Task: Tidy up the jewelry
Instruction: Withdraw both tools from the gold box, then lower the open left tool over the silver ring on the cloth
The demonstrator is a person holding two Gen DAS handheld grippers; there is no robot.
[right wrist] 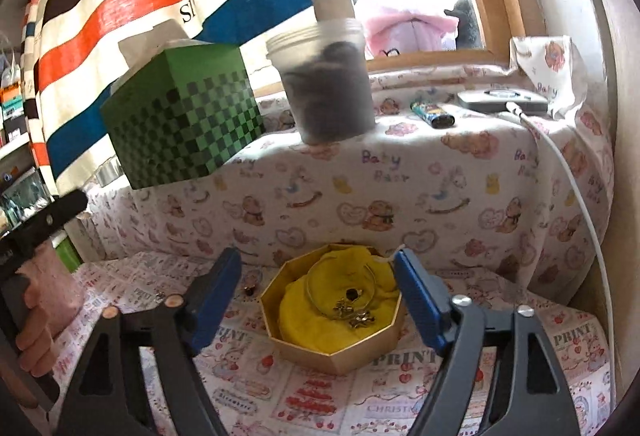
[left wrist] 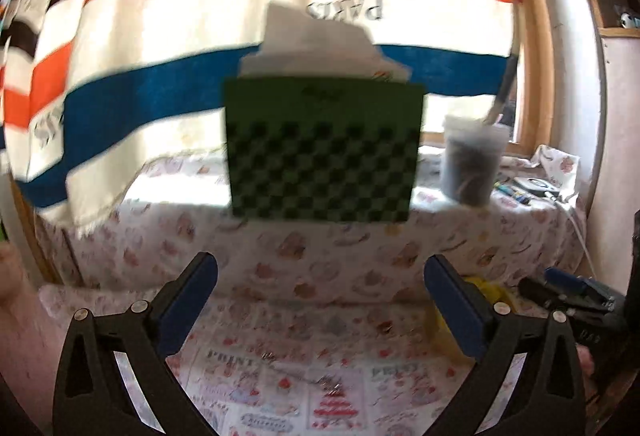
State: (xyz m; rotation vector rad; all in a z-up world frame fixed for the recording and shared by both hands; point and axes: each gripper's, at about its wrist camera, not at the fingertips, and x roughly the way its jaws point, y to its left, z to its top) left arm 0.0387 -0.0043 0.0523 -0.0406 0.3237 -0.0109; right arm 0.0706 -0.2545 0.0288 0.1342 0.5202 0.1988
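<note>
We hold both tools above the table (right wrist: 360,396), which is covered in a printed cloth of cakes and lettering; the left hand-held gripper (left wrist: 320,310) stands released, its blue pads wide apart with nothing between them, and the right hand-held gripper (right wrist: 318,300) is likewise released and empty, its jaws framing the task's thing from above. That thing is the gold octagonal cardboard box (right wrist: 334,316), sitting on the table just below a cloth-covered ledge; inside it lies a yellow fabric pouch (right wrist: 316,316), and on the pouch rest a thin metal bangle (right wrist: 340,288) and a cluster of small gold-toned jewelry pieces (right wrist: 356,314). A small dark ring-like piece (right wrist: 250,290) lies on the cloth just beside the box, outside it; a fine chain (left wrist: 320,380) seems to lie on the cloth below the left tool, though blur makes that uncertain.

We judge several risks from here; the loose pieces are small and camouflaged by the busy print, so a pad could easily close beside one, not on it; the chain could snag or slip from smooth pads; a careless reach into the light box could shove it or tip it; the green checkered cube box (right wrist: 180,116) and the frosted plastic jar of dark contents (right wrist: 326,84) stand on the ledge above, and a raised tool could knock either down onto the jewelry.
</note>
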